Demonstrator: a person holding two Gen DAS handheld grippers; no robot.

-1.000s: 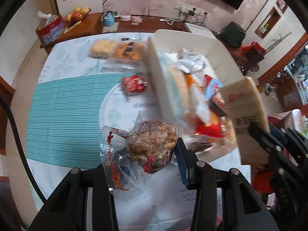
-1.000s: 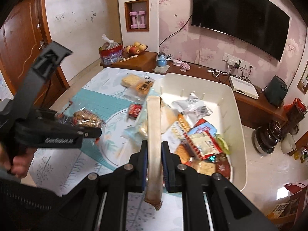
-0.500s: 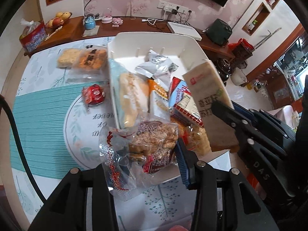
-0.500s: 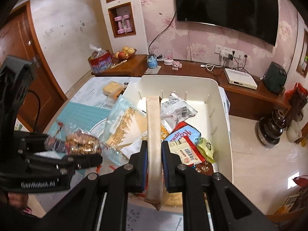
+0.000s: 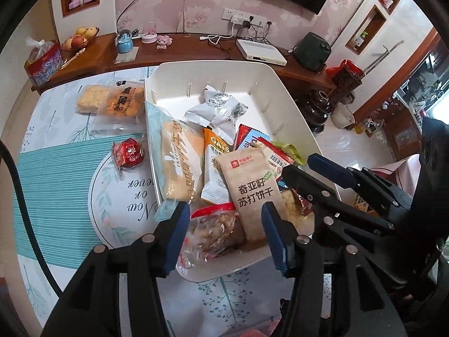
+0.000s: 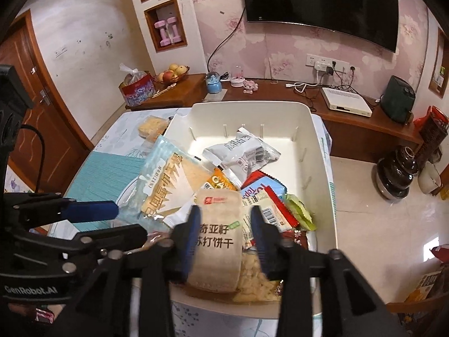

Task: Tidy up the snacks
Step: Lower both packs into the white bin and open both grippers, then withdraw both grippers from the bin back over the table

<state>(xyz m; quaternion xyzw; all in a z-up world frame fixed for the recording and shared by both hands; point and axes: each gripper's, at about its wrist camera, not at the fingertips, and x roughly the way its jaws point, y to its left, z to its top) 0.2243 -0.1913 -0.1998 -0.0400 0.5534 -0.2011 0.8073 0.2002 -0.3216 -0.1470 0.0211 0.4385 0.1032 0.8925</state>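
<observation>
White bin (image 5: 291, 104) on the patterned tablecloth (image 5: 56, 129), seen from both wrist cameras, holding a heap of wrapped snacks. Beige cracker packet (image 6: 217, 236) lies flat on top of the heap at the near end of the bin, between the blue pads of the right gripper (image 6: 226, 230); its jaws have just been opening and now stand apart on either side of the packet, with no firm pinch visible. Clear bag of brown nut snack (image 5: 213, 233) rests at the bin's near rim, partly over the edge, between the spread fingers of the left gripper (image 5: 224, 233); these jaws have likewise just been opening, and a gap shows on both sides of the bag. In the bin behind the two: a long pale-blue bread packet (image 5: 176, 163) leaning on the left wall, an orange oat packet (image 5: 214, 168), a grey-white pouch (image 5: 219, 112) toward the far end, a red-and-blue packet (image 6: 266, 193) and a green wrapper (image 6: 300, 210) on the right. Outside the bin, on the cloth to its left: two clear-wrapped pastries (image 5: 112, 104) side by side, and a small red round sweet (image 5: 127, 156) nearer the camera. Beyond the table, a wooden sideboard (image 6: 280, 92) bears a fruit bowl (image 6: 171, 75), and a television (image 6: 320, 5) hangs on the floral wall
</observation>
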